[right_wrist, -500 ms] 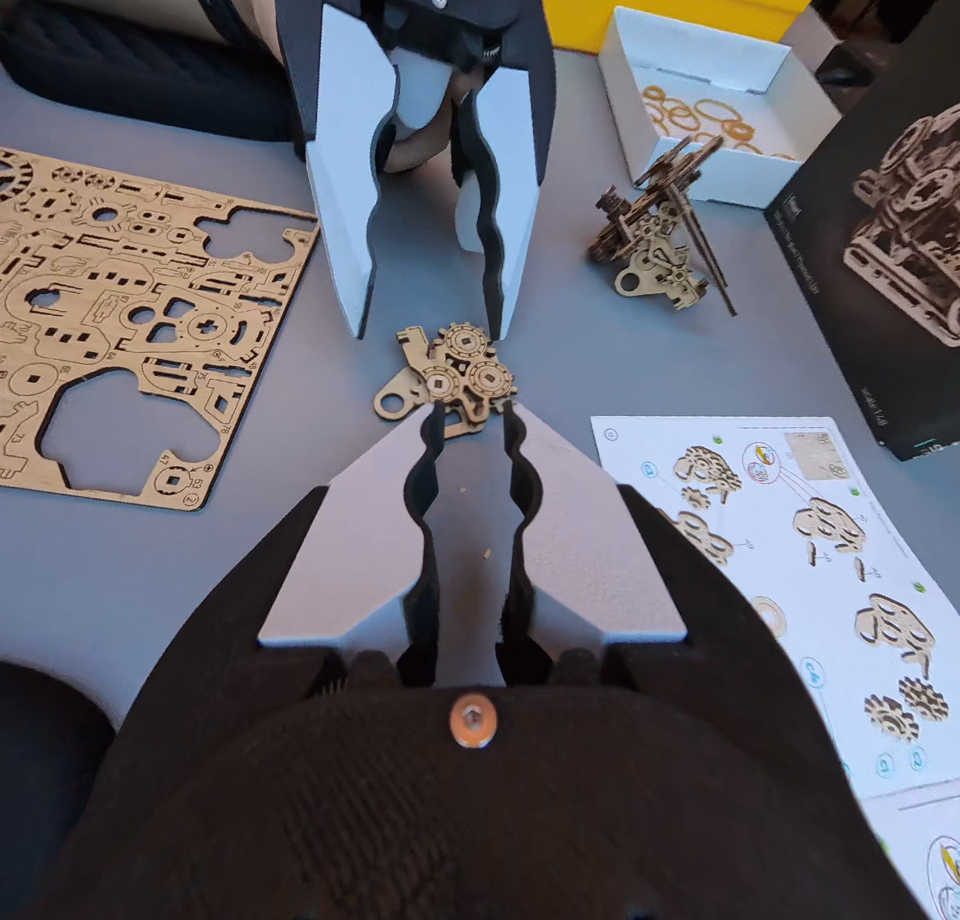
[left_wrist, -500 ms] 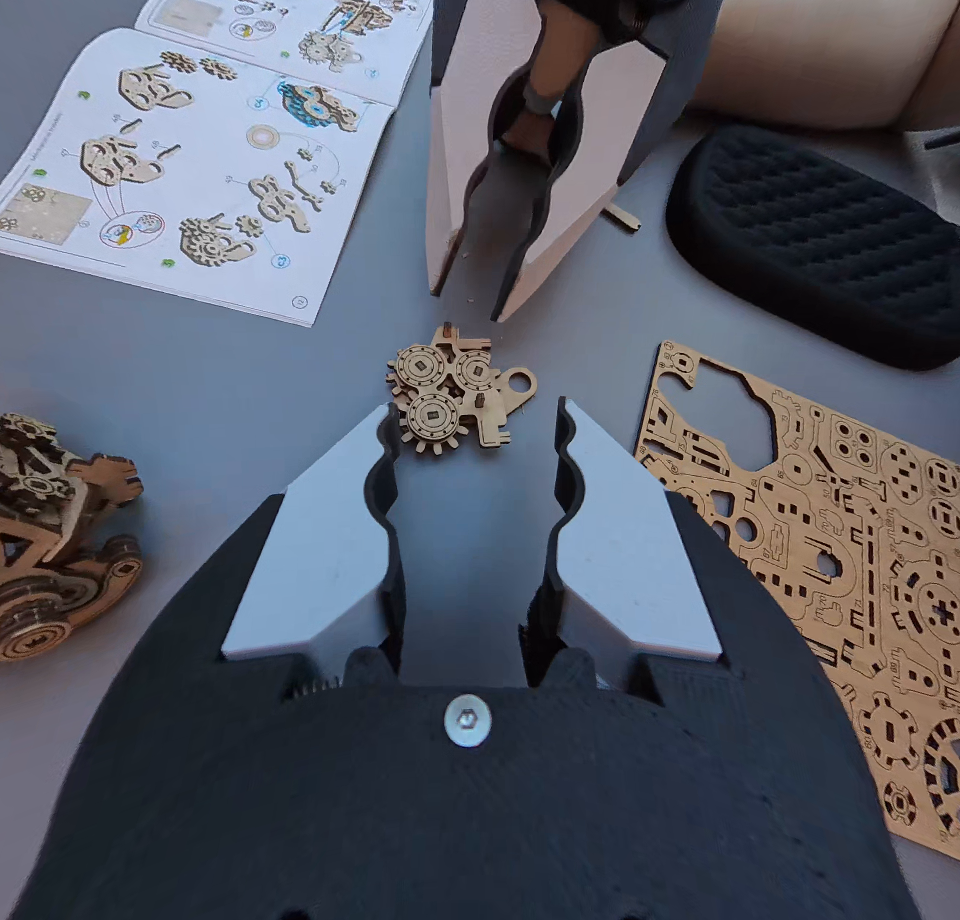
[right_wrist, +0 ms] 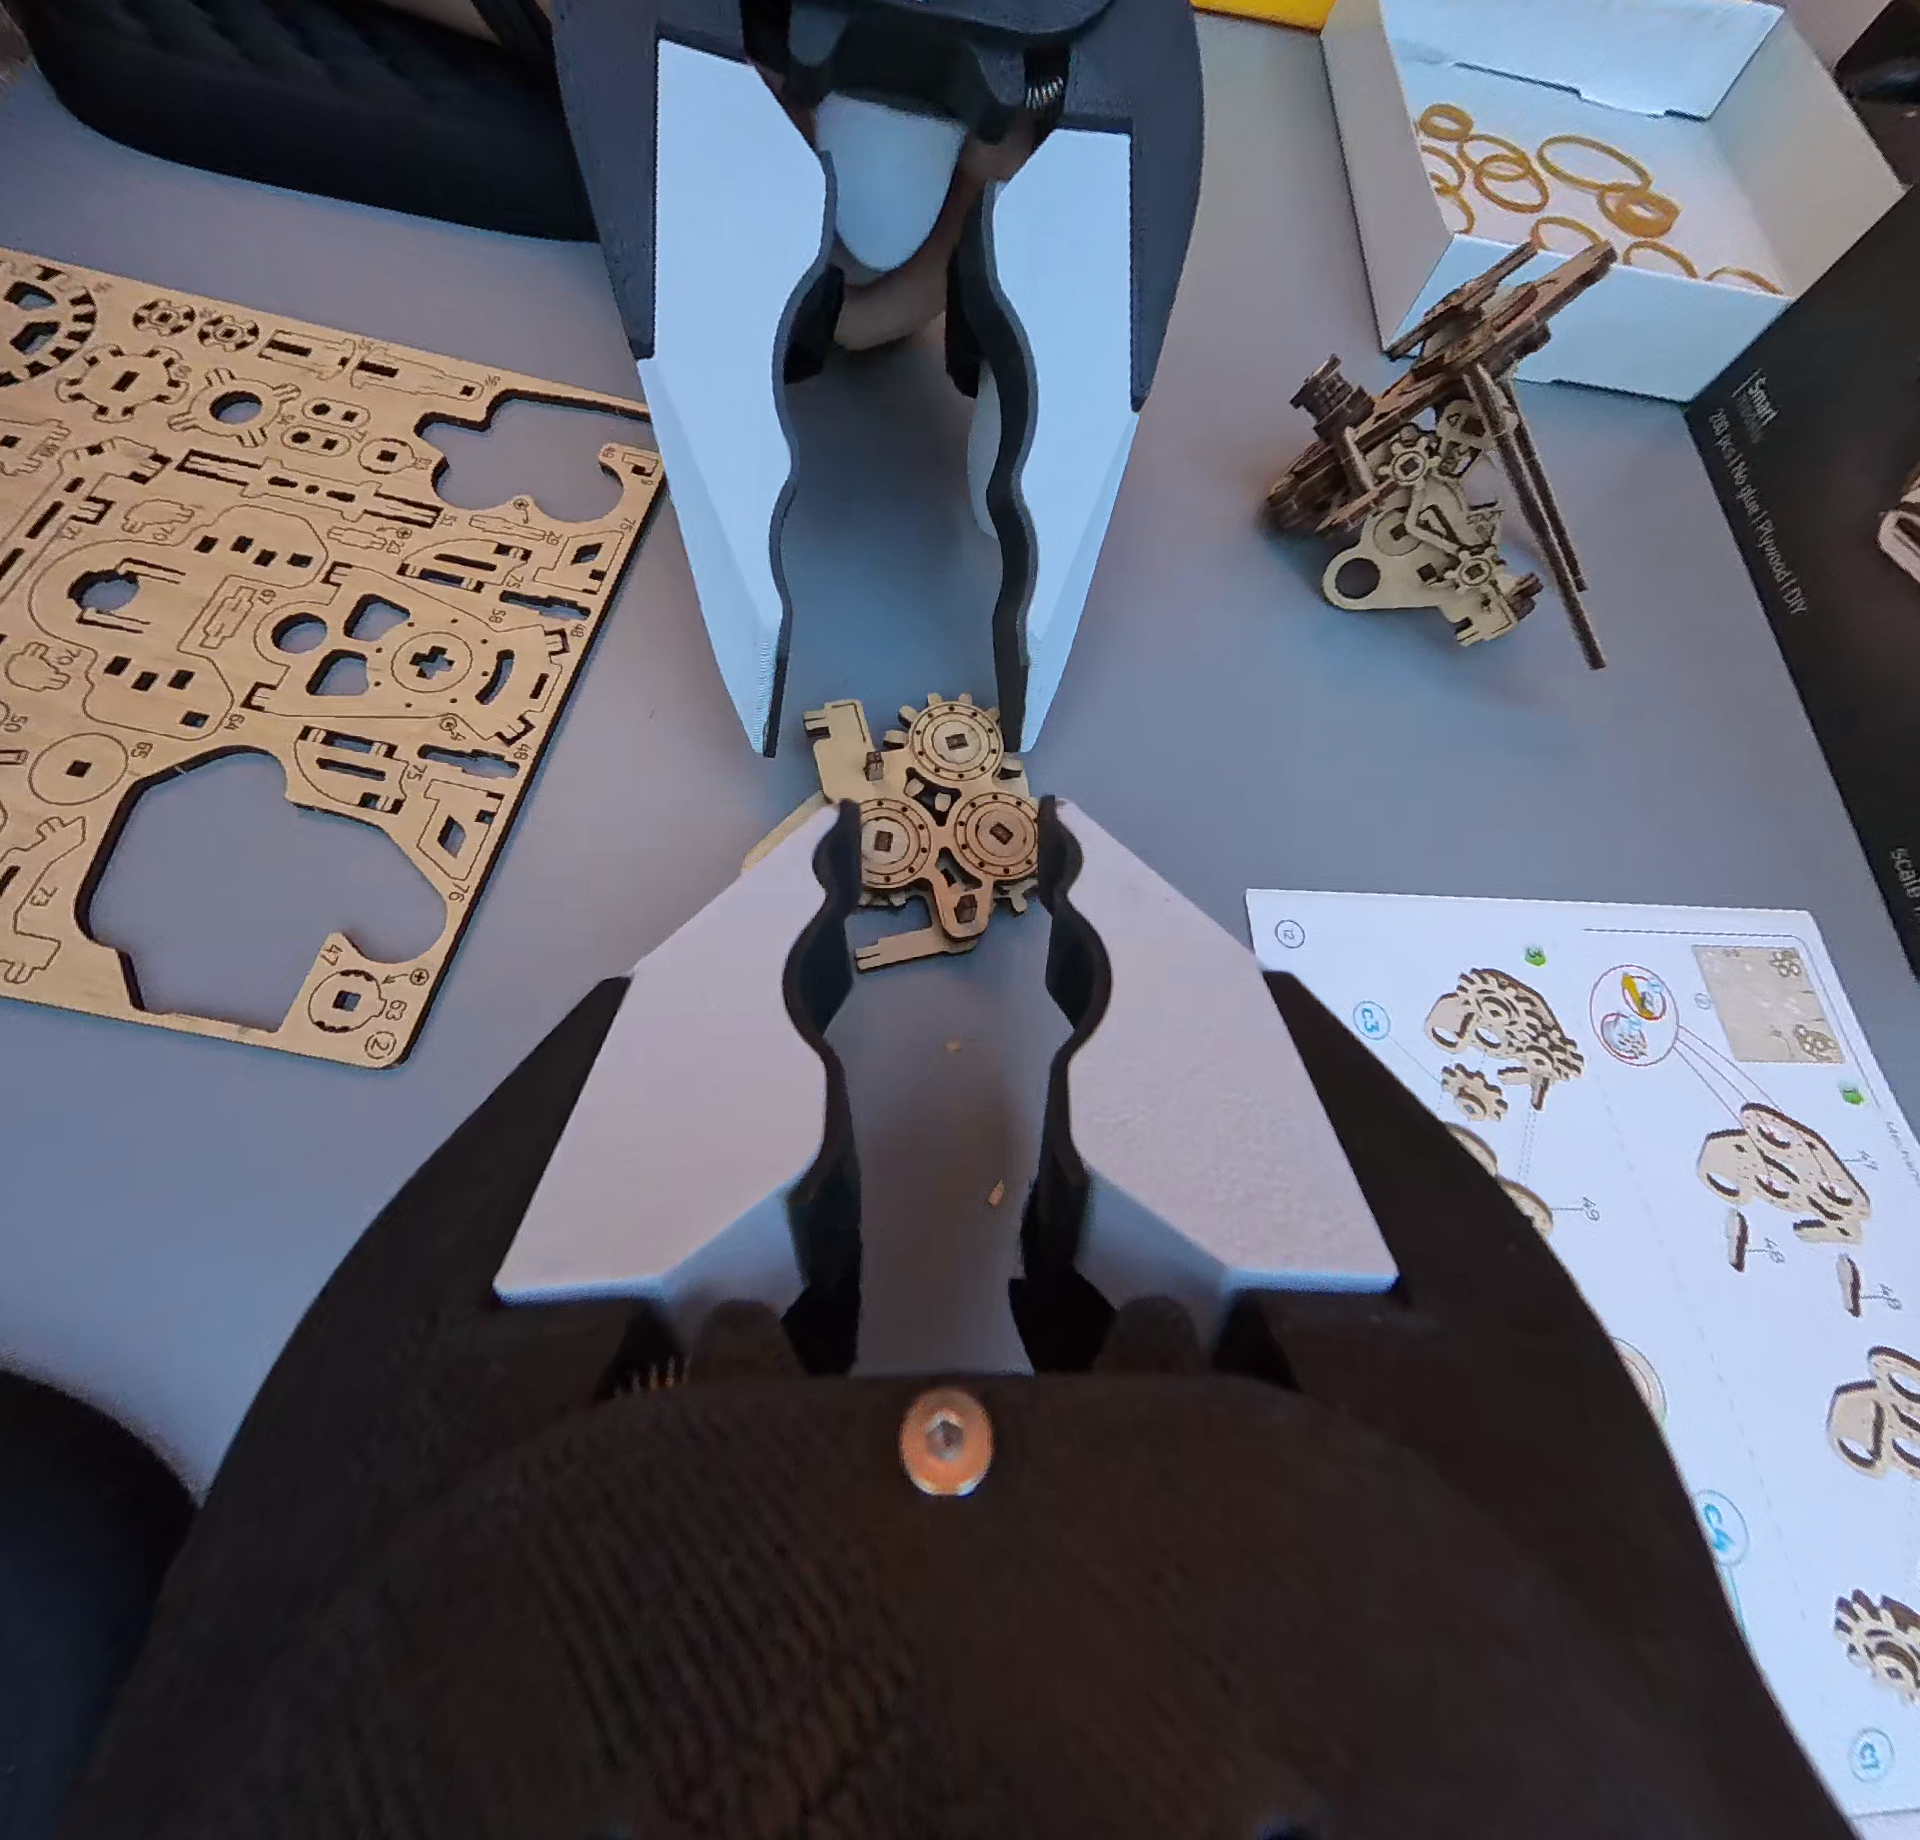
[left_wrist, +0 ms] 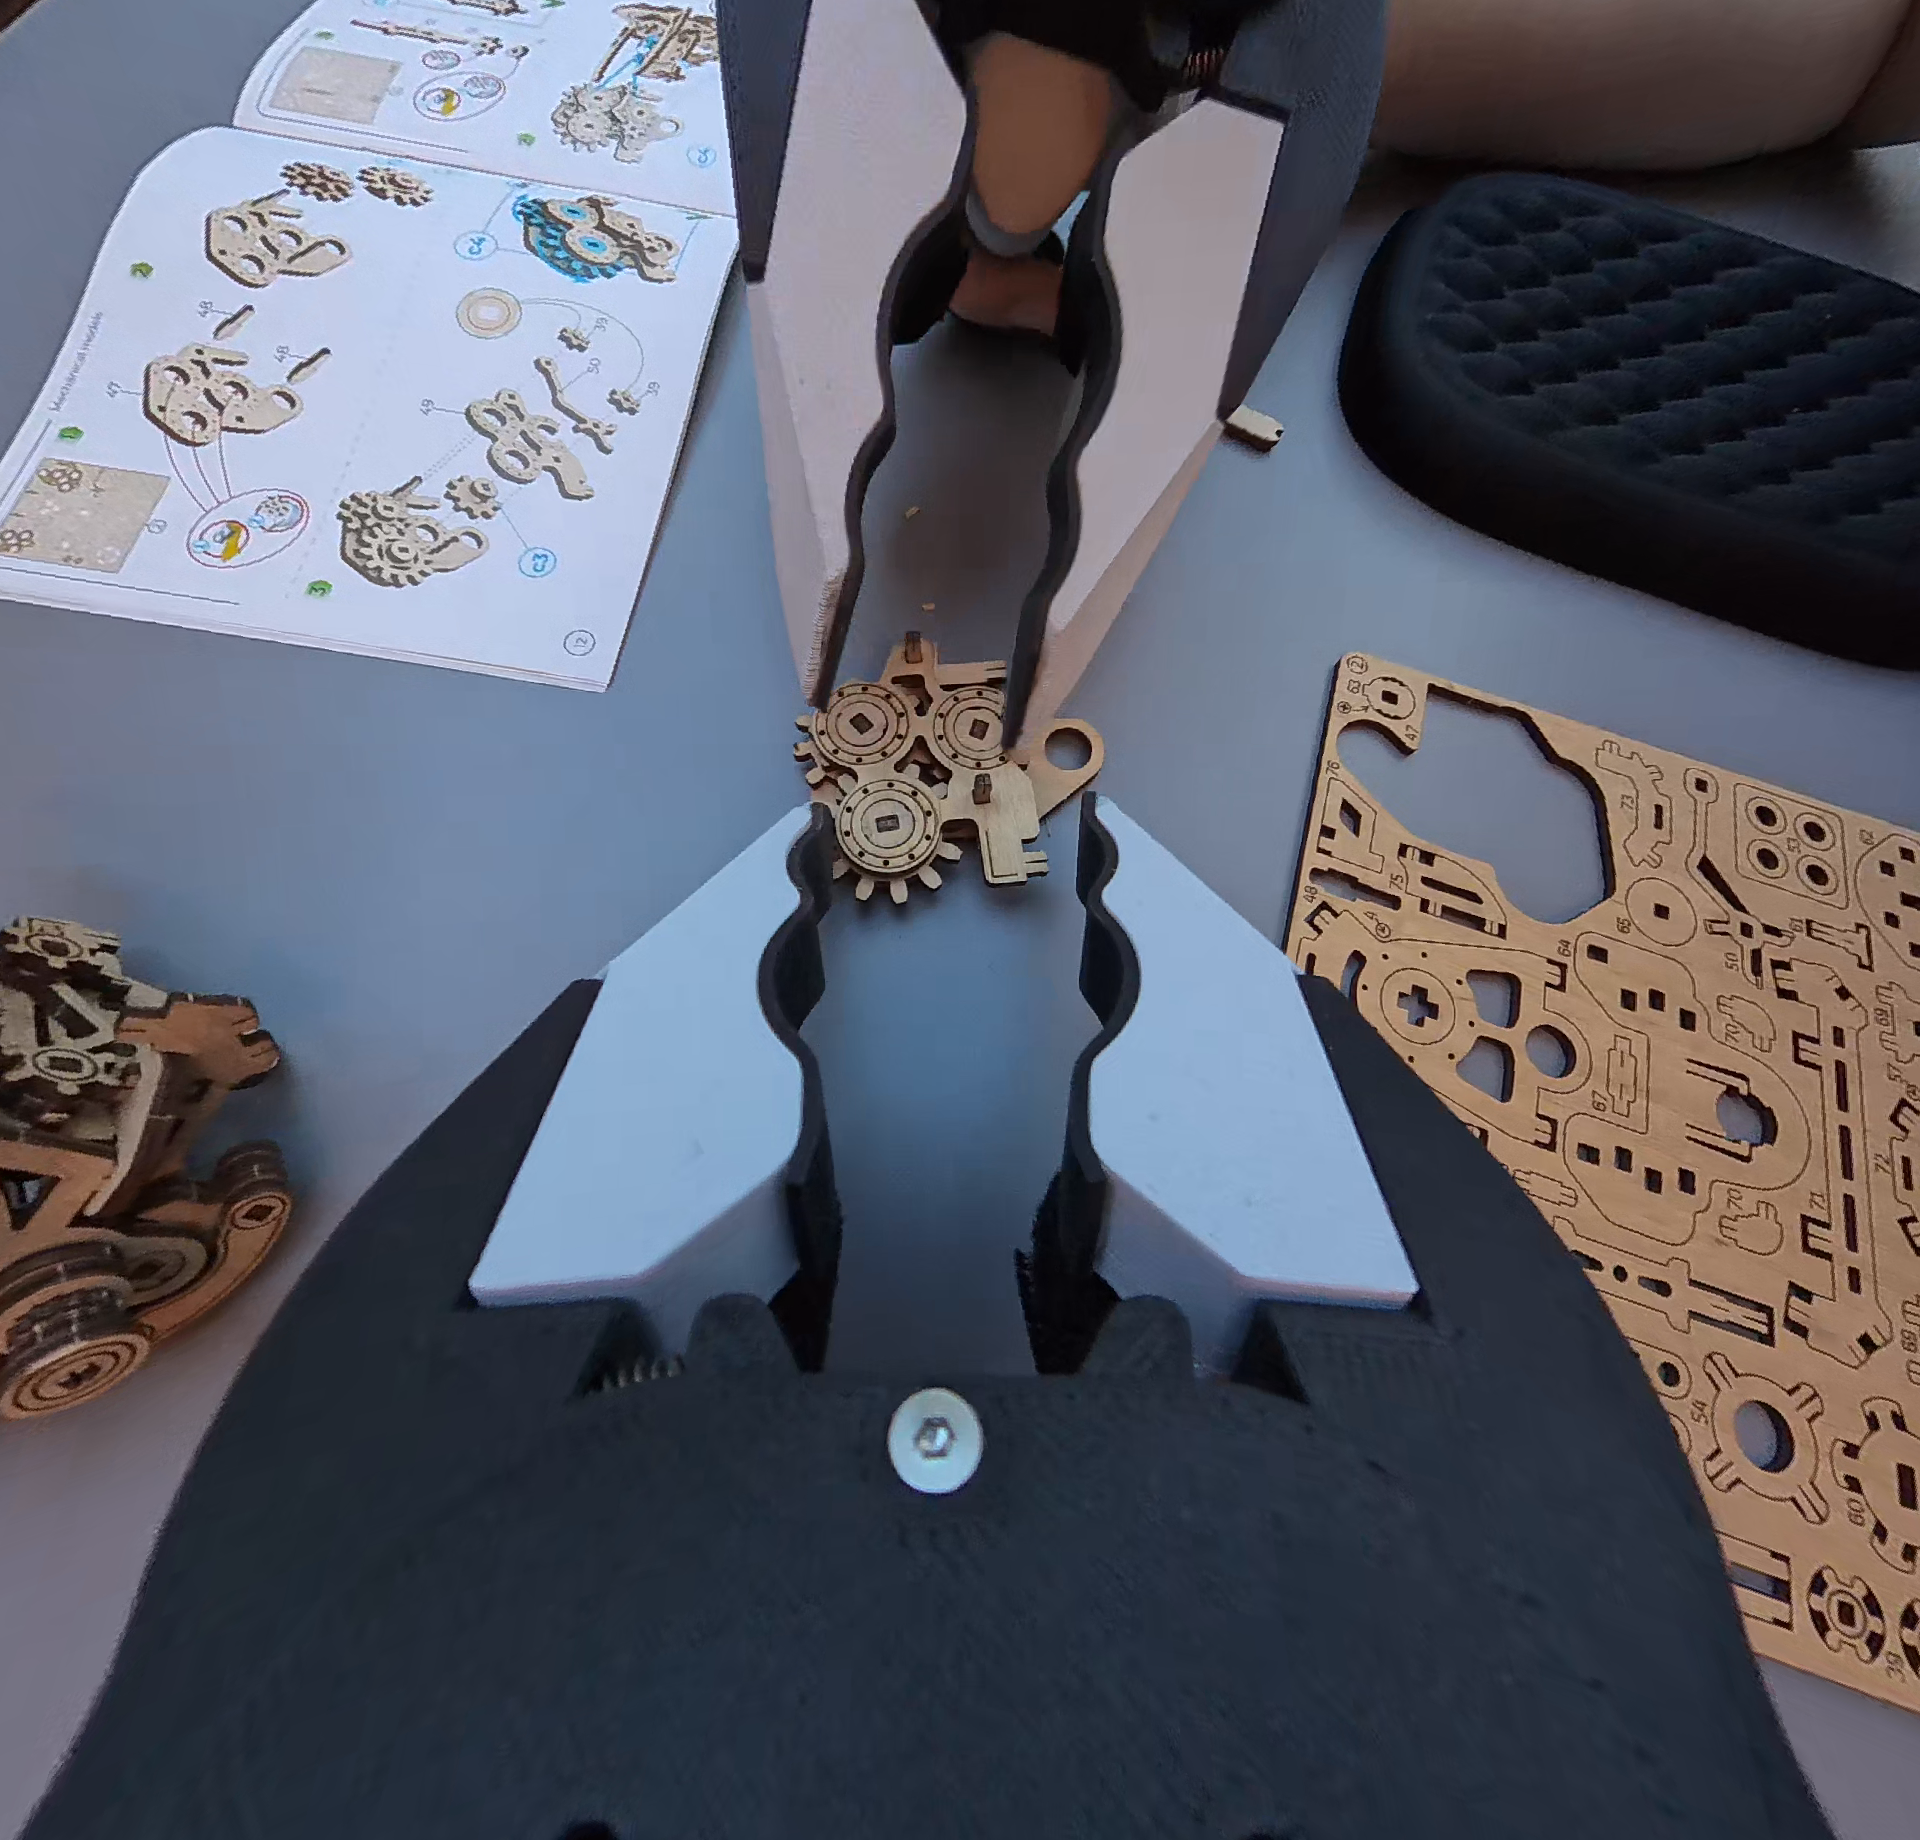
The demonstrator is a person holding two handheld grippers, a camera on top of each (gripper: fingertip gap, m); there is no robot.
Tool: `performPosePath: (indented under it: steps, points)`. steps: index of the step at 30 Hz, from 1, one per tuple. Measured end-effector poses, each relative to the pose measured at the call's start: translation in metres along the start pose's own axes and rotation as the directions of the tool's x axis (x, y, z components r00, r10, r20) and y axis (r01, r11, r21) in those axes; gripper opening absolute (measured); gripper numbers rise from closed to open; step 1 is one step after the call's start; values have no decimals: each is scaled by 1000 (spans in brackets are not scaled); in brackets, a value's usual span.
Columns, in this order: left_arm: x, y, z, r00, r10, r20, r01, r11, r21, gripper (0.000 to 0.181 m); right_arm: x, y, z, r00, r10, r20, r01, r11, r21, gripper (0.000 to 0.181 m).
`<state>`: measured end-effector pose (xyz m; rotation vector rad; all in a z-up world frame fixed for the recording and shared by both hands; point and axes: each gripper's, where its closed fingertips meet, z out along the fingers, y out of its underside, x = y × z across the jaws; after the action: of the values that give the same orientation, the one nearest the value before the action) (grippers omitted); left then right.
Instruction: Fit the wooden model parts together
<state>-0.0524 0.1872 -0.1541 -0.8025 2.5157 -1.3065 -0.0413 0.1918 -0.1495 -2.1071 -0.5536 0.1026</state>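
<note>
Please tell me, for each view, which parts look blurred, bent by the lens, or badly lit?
Left wrist view: the gear assembly is sharp; the right gripper is motion-blurred near its top; the plywood sheet bows from wide-angle distortion. Right wrist view: centre sharp, instruction booklet stretched toward the edge, own gripper body dark.

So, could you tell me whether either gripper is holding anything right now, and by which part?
Nothing is held: the gear assembly lies on the table, with the open right gripper straddling it and the open left gripper beside it.
</note>
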Motion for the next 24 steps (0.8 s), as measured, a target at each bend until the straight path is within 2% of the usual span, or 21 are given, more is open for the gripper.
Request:
performPosePath:
  steps: [2,4,6,9,13,17,24]
  points:
    - [0,0,0,1000,-1,3,1,1000,2,45,-5,1,1,1000,-6,24,6,1000,-11,23]
    - [0,1,-1,1000,0,8,0,1000,0,45,-1,0,-2,1000,-19,-11,19,1000,-18,25]
    - [0,2,-2,1000,3,9,-3,1000,-4,45,10,-13,-17,992,-77,-103,85,994,74,26]
    - [-6,4,-7,999,6,43,-6,1000,-11,47,32,-30,-57,969,-63,-240,126,958,258,26]
    - [-11,6,-10,999,-24,45,24,1000,-3,48,79,-1,-98,833,-101,-544,253,944,212,18]
    - [-13,5,-11,998,-32,49,32,999,5,47,88,-4,-114,788,-36,-614,239,938,252,16]
    - [-13,5,-13,998,-66,19,65,998,21,46,90,6,-105,780,-58,-623,221,957,187,14]
